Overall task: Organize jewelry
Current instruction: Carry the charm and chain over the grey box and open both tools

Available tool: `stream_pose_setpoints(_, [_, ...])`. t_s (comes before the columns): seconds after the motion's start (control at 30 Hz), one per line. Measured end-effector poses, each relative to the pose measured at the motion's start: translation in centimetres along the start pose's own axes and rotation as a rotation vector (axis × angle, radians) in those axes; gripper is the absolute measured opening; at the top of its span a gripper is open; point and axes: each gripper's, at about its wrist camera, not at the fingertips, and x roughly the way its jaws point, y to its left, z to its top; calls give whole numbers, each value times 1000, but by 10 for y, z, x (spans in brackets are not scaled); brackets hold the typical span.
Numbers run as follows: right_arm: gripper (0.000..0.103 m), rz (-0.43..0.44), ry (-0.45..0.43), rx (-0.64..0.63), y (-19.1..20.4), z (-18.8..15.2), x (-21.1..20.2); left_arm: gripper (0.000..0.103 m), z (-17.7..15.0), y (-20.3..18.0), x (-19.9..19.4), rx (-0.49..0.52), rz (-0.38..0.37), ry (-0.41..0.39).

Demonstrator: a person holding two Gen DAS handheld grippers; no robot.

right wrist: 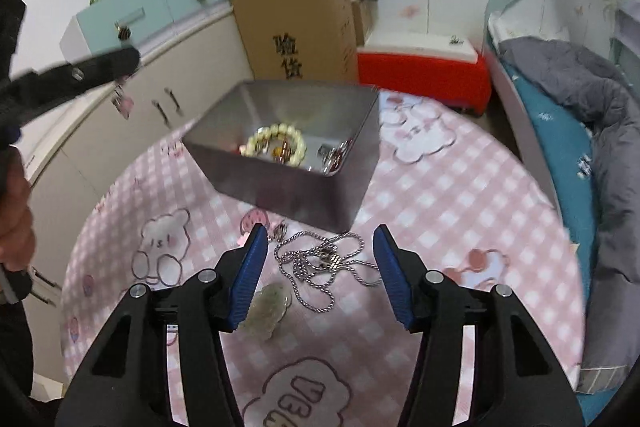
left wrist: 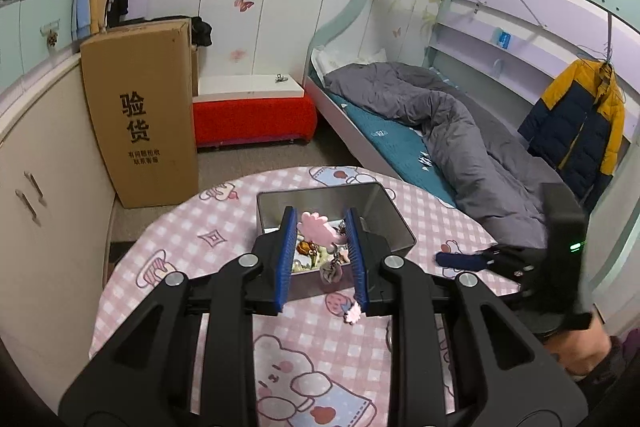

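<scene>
A grey metal box [left wrist: 390,215] stands on the round table and holds jewelry, among it a cream bead bracelet [right wrist: 276,143]. My left gripper [left wrist: 322,223] is open above the box; a pink flower charm [left wrist: 318,227] with a dangling keychain shows between its fingers, and I cannot tell if it is held. A small pink piece [left wrist: 354,315] sits by the right finger's base. My right gripper [right wrist: 320,243] is open low over the table, with a silver chain necklace [right wrist: 320,263] between its fingers and a pale green jade pendant [right wrist: 268,309] beside the left finger.
The table has a pink checked cloth [right wrist: 440,227]. A cardboard box [left wrist: 140,115], cream cabinets [left wrist: 48,187] and a red stool [left wrist: 252,115] stand behind it. A bed with a grey quilt [left wrist: 460,131] lies to the right.
</scene>
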Motion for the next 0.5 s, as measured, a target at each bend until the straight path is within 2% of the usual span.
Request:
stream_pose_setpoints(0.1, [40,-10,50,-15,2,-1,22,25,-1,0,0,2,1,0])
stream_pose_setpoints(0.13, [28,-19,72,-25,3,-3,29,25,-1,0,0,1,2,1])
stream_pose_setpoints(0.17, [23,-32,94,-43,5,-7,35,25,-1,0,0,0,2,1])
stream_pose_setpoints(0.33, [16,-54,87,-81,10,-13,29,25,-6,2,1,-11,5,5])
stream_pose_setpoints(0.5, [15,21,-4,-51,13,0,-11,25,-4,2,-3,-16,2,-5])
